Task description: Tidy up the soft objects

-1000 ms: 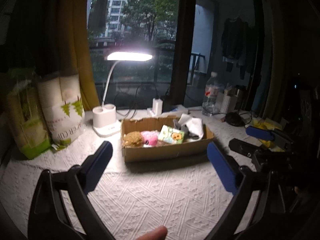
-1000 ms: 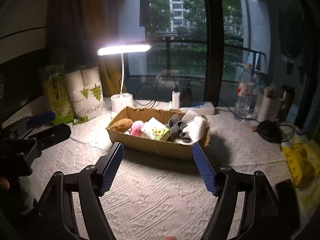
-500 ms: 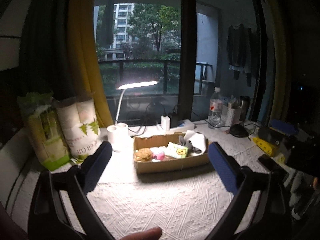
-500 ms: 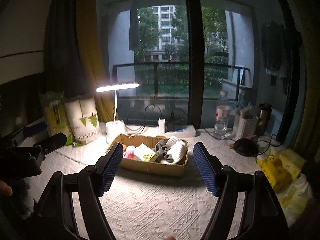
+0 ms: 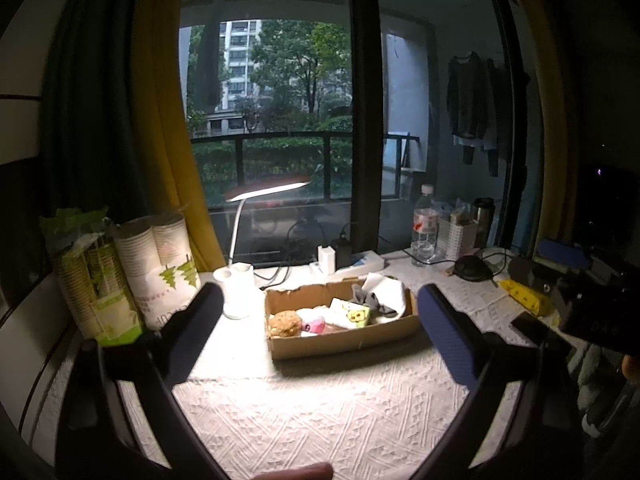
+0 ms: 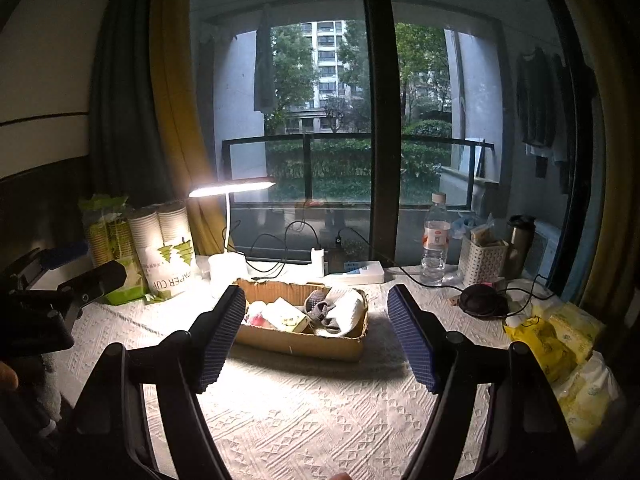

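A desk under a white patterned cloth carries a shallow brown cardboard box holding a brown plush toy, pink plush and grey-white socks. Well back from it, the left gripper and right gripper hover with fingers spread wide, empty.

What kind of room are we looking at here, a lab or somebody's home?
Probably somebody's home: a table under a white patterned cloth by a balcony window, dark clothes hanging to dry outside, and a lit white desk lamp beside a sleeve of paper cups.

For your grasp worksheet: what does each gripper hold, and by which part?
Nothing. The left gripper and right gripper are open and empty, short of the cardboard box.
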